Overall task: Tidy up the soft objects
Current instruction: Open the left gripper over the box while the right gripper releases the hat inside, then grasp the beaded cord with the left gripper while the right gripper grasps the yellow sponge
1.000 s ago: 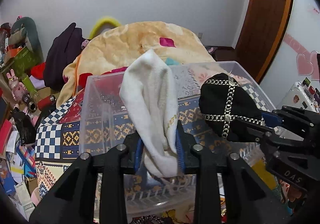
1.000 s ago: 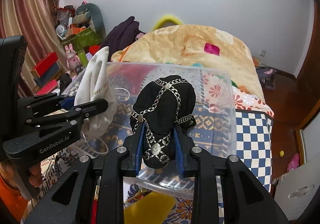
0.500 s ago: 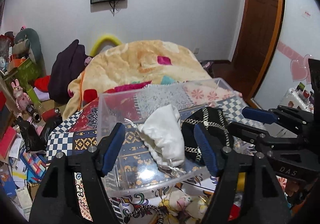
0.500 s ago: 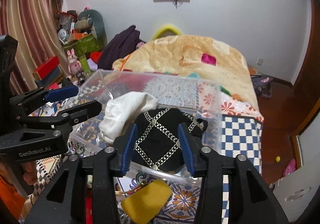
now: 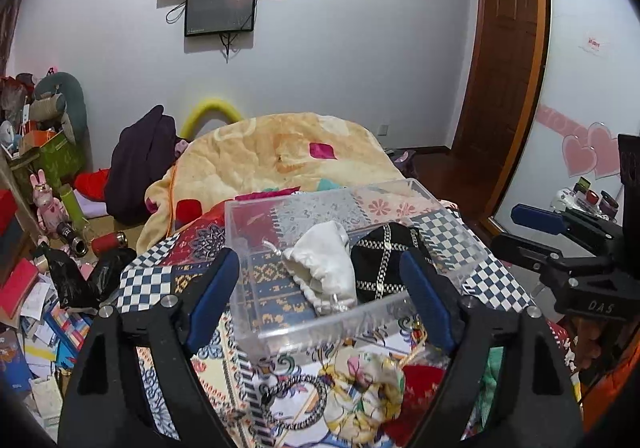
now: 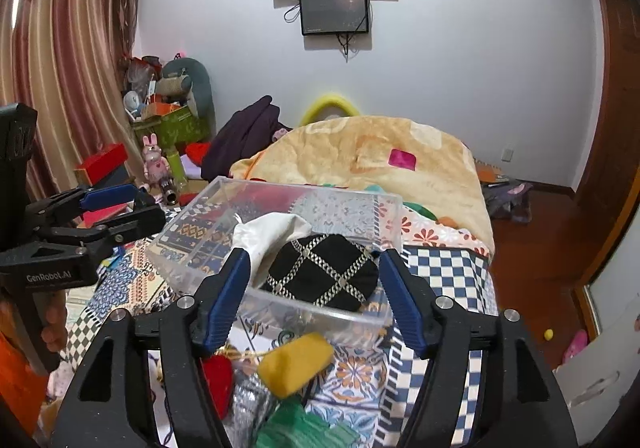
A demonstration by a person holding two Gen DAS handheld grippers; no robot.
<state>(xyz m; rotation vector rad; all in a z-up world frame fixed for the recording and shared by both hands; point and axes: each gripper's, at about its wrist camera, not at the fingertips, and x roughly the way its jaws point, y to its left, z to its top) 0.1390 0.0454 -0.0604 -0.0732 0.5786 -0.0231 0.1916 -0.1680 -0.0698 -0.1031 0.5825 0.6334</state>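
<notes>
A clear plastic box (image 5: 256,208) stands on a patterned quilt. Inside lie a white cloth pouch (image 5: 324,264) and a black pouch with a silver chain lattice (image 5: 380,264), side by side. In the right wrist view the box (image 6: 384,204) holds the white pouch (image 6: 268,232) and the black pouch (image 6: 324,276). My left gripper (image 5: 320,300) is open and empty, above the box's near edge. My right gripper (image 6: 314,292) is open and empty, above the box's near wall. More soft items lie in front of the box: a floral pouch (image 5: 368,388), a yellow pouch (image 6: 294,362), a red one (image 6: 218,376).
A tan blanket (image 5: 280,156) is heaped behind the box. Clutter, boxes and toys (image 5: 48,208) crowd the floor at the left. A wooden door (image 5: 504,60) stands at the right. The other gripper shows at each view's side: right one (image 5: 572,248), left one (image 6: 80,224).
Both grippers opened and let go of the white and black pouches, which now lie in the box. Both grippers then drew back and up from the box.
</notes>
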